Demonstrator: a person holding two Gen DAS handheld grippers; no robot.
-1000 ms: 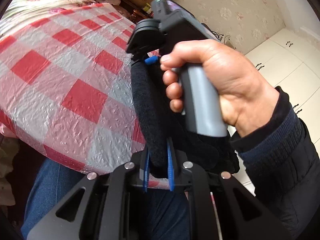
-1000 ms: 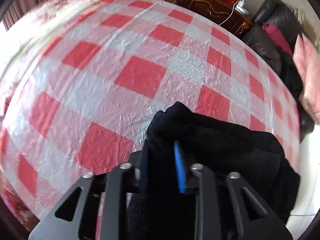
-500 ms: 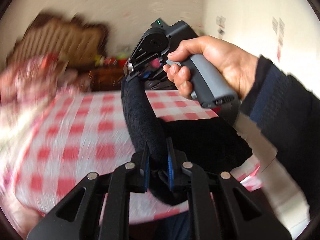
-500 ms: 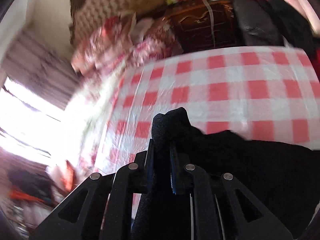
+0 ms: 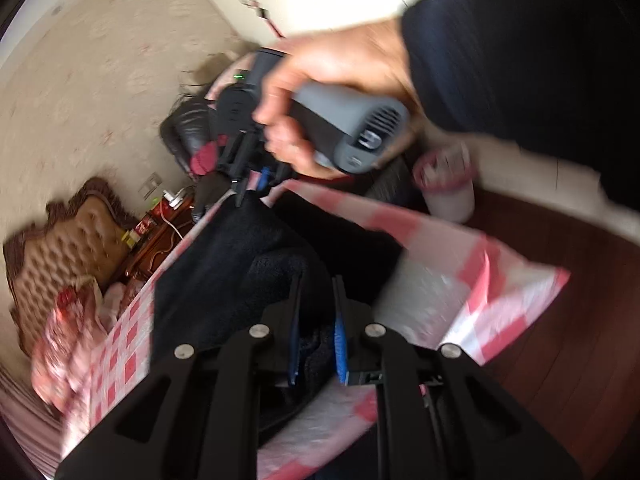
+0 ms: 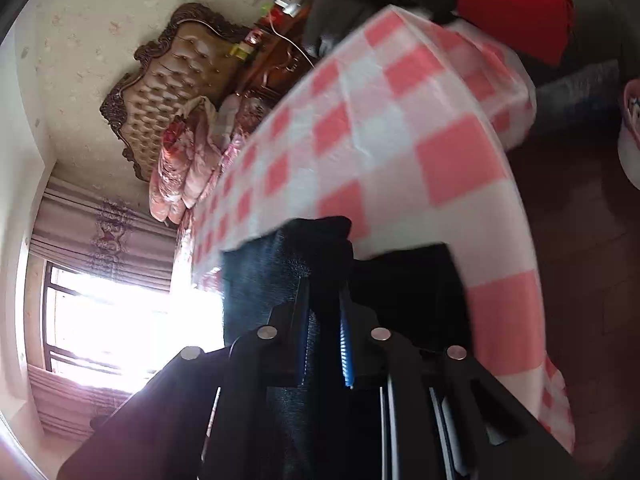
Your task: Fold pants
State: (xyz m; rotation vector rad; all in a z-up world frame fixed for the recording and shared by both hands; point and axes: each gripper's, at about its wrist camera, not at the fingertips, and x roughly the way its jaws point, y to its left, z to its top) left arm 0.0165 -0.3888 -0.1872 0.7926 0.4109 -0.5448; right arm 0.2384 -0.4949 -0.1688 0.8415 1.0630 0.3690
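The black fleece pants point(image 5: 224, 264) hang stretched between my two grippers above the bed's red-and-white checked cover point(image 5: 436, 280). My left gripper point(image 5: 316, 328) is shut on one end of the pants. My right gripper point(image 6: 325, 328) is shut on the other end of the pants point(image 6: 304, 252). In the left wrist view the right gripper point(image 5: 256, 176) shows held in a hand, above and beyond the cloth. Both views are tilted steeply and blurred.
The checked cover point(image 6: 400, 152) fills the bed, with a tufted headboard point(image 6: 176, 80) and floral pillows point(image 6: 184, 164) at the far end. A wooden nightstand point(image 5: 160, 236) with small items stands beside it. Dark wooden floor point(image 5: 568, 340) lies off the bed's corner. A bright window point(image 6: 108, 332) is at left.
Both grippers have swung and rolled hard with the pants in them, so the room now appears tipped sideways. The pants have lifted off the cover and spread wider between the grippers.
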